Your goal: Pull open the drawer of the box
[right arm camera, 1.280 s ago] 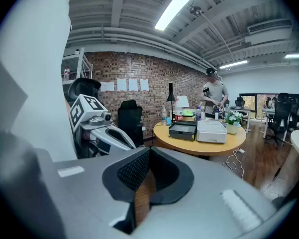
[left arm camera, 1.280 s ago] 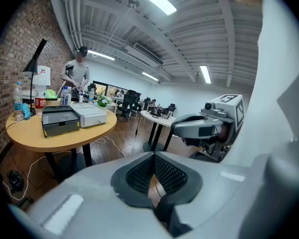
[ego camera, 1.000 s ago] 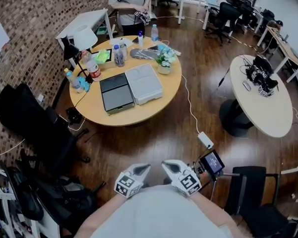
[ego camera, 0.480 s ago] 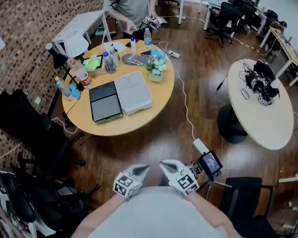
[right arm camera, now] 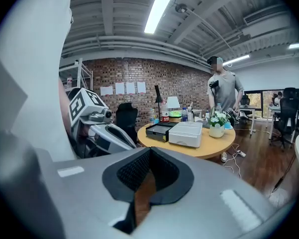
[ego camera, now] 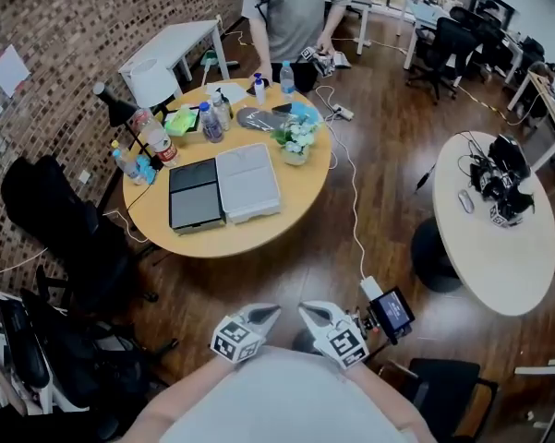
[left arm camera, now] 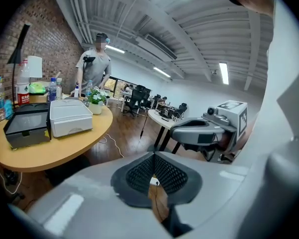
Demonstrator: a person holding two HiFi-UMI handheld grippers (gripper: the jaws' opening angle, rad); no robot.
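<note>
Approach not begun: left tongs (ego camera: 263, 315) and right tongs (ego camera: 312, 312) closed, empty, well apart from white box (ego camera: 247, 183) on bench (ego camera: 305, 181); calls for stepping closer

Bright and even here, ceiling strip lamps (right arm camera: 161, 6) blazing white; soft shadow under the round worktop (ego camera: 249, 238), sheen on the wooden floor (ego camera: 388, 137) beside it. Gripper views bulge, corners black, foreground soft.
</note>
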